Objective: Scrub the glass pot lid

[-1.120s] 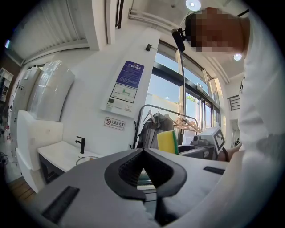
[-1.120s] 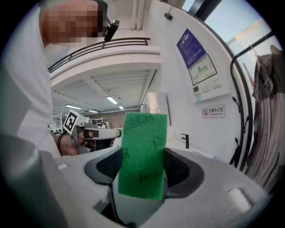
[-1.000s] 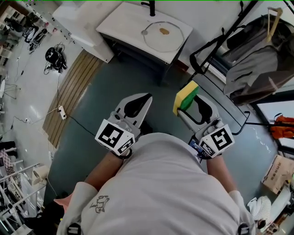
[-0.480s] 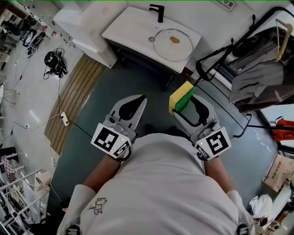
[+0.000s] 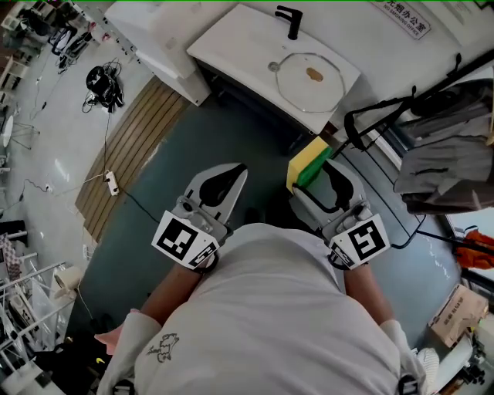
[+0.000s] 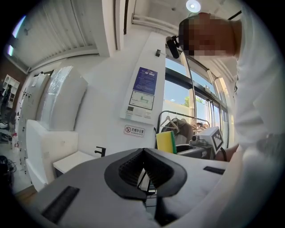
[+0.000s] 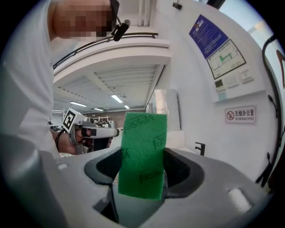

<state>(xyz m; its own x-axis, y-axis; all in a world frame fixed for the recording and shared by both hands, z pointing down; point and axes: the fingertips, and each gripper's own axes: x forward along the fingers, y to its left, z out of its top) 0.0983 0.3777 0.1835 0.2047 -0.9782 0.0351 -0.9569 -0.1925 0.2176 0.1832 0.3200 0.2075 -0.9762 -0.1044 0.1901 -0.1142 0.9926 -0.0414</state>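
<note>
lab room: washbasin (image 5: 239,48), floor cables (image 5: 104,80)

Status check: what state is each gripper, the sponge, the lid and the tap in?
left gripper: jaws shut, empty.
right gripper: jaws shut on the sponge.
sponge: upright, clamped, green face toward the right gripper view.
glass pot lid: flat on the sink, untouched.
tap: no water visible.

support: white sink counter (image 5: 231,48) | on it: glass pot lid (image 5: 309,73) | floor (image 5: 201,146): slatted wooden mat (image 5: 131,154)
</note>
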